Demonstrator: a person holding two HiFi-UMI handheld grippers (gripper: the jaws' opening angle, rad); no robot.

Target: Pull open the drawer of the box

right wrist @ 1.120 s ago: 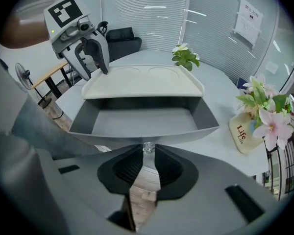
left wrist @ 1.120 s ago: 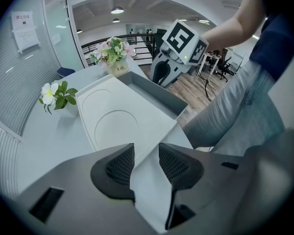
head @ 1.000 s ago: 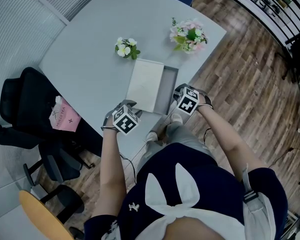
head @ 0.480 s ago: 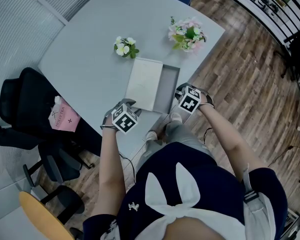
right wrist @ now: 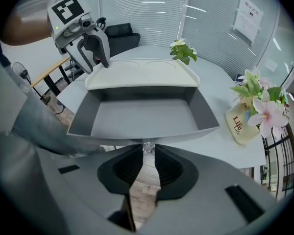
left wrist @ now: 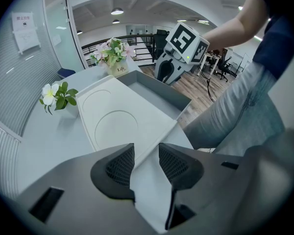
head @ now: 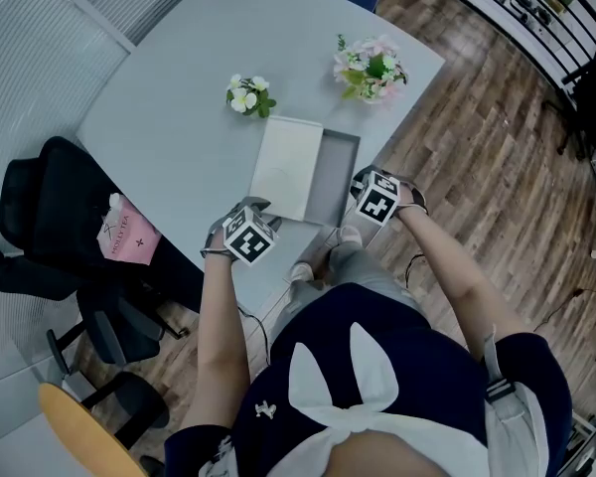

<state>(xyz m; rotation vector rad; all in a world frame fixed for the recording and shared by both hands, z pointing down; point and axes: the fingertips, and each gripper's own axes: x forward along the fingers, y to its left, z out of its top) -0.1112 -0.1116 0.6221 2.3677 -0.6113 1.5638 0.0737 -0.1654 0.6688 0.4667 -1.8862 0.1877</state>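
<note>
A flat white box lies near the table's front edge. Its grey drawer stands pulled out to the right and shows empty in the right gripper view. My right gripper is shut on the small knob at the drawer's front; in the head view it sits at the drawer's outer side. My left gripper is set at the box's near corner, its jaws standing apart over the box's edge. I see no pad pressing on the box.
The grey table also carries a small pot of white flowers behind the box and a pink bouquet at the far right. The drawer overhangs the table's edge above wooden floor. A black chair with a pink bag stands at left.
The drawer has slid a little further out to the right with my right gripper on its knob. The left gripper and the box have stayed put.
</note>
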